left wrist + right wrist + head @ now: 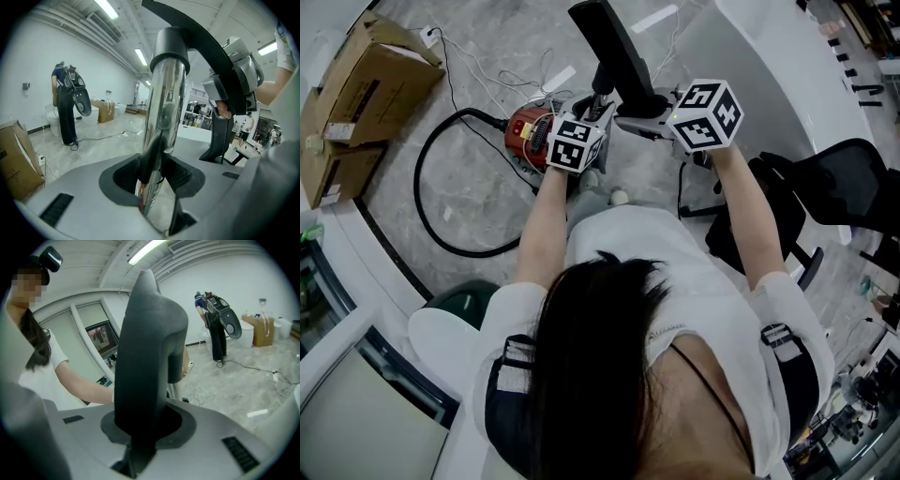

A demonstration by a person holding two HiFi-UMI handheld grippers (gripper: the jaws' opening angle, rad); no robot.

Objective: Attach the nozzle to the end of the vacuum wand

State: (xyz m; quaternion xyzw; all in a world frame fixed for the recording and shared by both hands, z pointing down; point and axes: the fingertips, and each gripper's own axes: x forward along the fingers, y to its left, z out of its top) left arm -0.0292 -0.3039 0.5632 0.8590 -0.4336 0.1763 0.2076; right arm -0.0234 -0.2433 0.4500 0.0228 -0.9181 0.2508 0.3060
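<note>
In the left gripper view a shiny chrome vacuum wand (164,117) stands upright between the jaws of my left gripper (157,180), which is shut on it. The black nozzle (206,51) arches off to the right, and its round neck (169,44) sits over the wand's top end. My right gripper (140,427) is shut on the nozzle's broad black body (145,357). From the head view, both grippers meet in front of the person: the left gripper (598,111), the right gripper (642,120), and the nozzle (614,52) pointing away.
The red vacuum canister (528,131) sits on the floor below, and its black hose (431,202) loops to the left. Cardboard boxes (352,94) lie far left and a black office chair (834,187) stands on the right. Another person (65,108) stands in the background.
</note>
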